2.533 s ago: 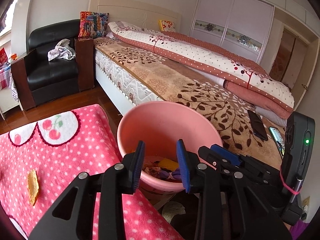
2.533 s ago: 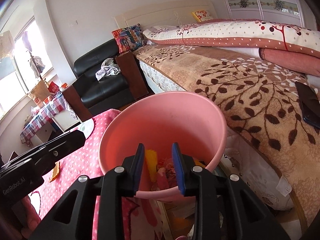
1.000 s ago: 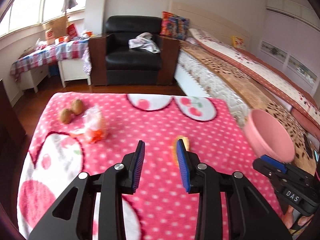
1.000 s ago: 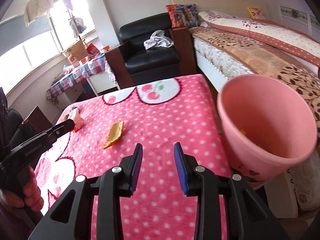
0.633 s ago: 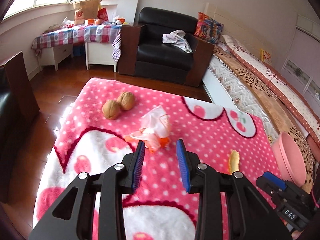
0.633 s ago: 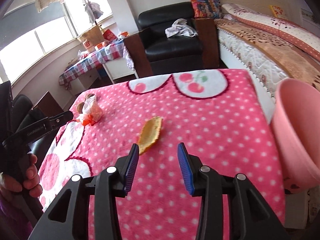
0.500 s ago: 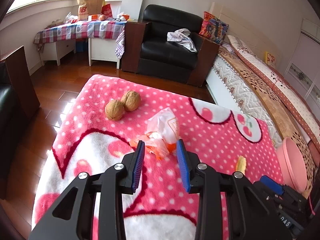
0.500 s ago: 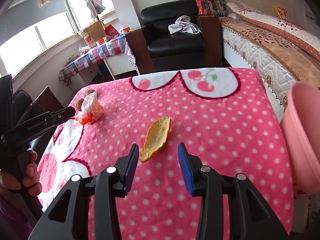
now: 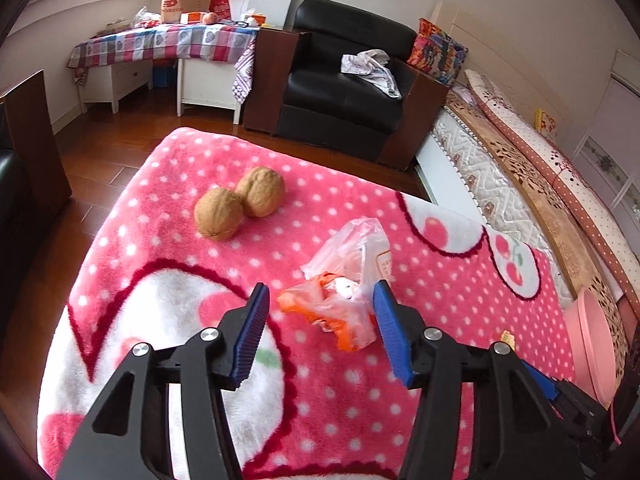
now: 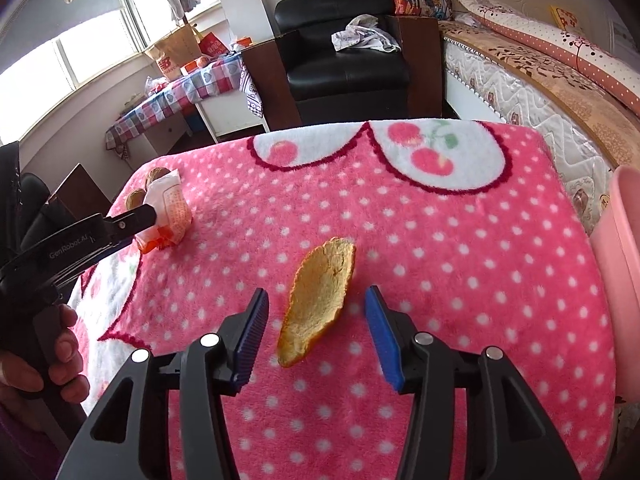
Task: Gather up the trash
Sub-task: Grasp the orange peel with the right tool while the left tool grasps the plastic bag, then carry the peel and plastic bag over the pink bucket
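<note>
pink spotted blanket (image 9: 168, 280) over a table, covering most of both views. pink bucket (image 9: 592, 344) at the far right edge, just beside the blanket, well apart from the trash on it. two walnuts (image 9: 240, 208) touching each other near the far left corner, probably not trash.

left gripper (image 9: 318, 332) released, jaws spread wide, straddling a crumpled plastic wrapper (image 9: 344, 288), clear with orange print, lying on the blanket. right blue pad near the wrapper's edge, contact unclear. nothing grasped.

right gripper (image 10: 316, 328) also released, jaws wide on either side of an orange peel (image 10: 320, 300), curled, lying flat on the blanket. no contact seen.

likely step: closing on both pieces at once, then carrying to the bucket.

risks: wrapper thin and slippery, could crush and slide out of a shallow pinch, or only a loose flap caught. peel curved and stiff, could flip or skid on the plush pile if pads land on its edge. pads set too low could snag blanket fibres and drag it, rolling the walnuts. long carry to the bucket, so weak grip means a drop on the way.
</note>
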### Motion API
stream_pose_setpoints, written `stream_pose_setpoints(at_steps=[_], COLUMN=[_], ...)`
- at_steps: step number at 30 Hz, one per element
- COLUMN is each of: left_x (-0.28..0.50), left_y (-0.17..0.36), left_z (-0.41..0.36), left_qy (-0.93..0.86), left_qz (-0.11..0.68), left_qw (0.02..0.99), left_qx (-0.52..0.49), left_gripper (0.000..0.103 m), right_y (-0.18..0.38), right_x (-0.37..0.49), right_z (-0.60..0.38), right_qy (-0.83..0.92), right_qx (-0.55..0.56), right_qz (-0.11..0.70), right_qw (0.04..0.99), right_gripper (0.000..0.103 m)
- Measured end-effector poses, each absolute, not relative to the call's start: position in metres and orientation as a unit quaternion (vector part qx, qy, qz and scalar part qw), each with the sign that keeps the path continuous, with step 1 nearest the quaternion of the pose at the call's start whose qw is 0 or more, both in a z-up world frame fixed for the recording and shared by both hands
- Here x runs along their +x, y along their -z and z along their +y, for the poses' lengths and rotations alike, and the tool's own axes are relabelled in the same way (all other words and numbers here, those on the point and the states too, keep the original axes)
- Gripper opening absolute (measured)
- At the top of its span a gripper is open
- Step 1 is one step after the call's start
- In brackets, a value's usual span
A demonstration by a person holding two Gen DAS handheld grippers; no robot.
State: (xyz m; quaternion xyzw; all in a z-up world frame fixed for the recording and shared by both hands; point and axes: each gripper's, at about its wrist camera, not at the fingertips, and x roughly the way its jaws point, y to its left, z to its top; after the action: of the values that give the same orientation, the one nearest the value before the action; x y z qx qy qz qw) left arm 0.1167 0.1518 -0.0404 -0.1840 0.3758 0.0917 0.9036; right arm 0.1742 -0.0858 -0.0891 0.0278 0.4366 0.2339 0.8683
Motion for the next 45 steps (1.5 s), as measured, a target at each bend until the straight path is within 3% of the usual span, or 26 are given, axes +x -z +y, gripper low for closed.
stream_pose_setpoints(at_steps=[4,10,45], left_x=[0.116,0.105,0.070], left_y=[0.042,0.032,-0.010], left_z=[0.144,0.135,-0.050], left_qy=[-0.072,-0.062,0.082], left_qz=[0.374,0.358,0.349], left_qw=[0.907,0.915,0.930], left_qx=[-0.178,-0.174,-0.074], left_gripper=[0.042,0.040,0.040], right_y=[0.090,0.088,0.035], right_x=[0.174,0.171,0.094], right_z=[-0.088,-0.094,-0.256], right_qy=[-0.234,-0.239,-0.154], right_qx=[0.028,0.033,0.091], right_qz=[0.440,0.434,0.367], right_qw=[0.867,0.868,0.913], right_gripper=[0.026,0.016,0.014])
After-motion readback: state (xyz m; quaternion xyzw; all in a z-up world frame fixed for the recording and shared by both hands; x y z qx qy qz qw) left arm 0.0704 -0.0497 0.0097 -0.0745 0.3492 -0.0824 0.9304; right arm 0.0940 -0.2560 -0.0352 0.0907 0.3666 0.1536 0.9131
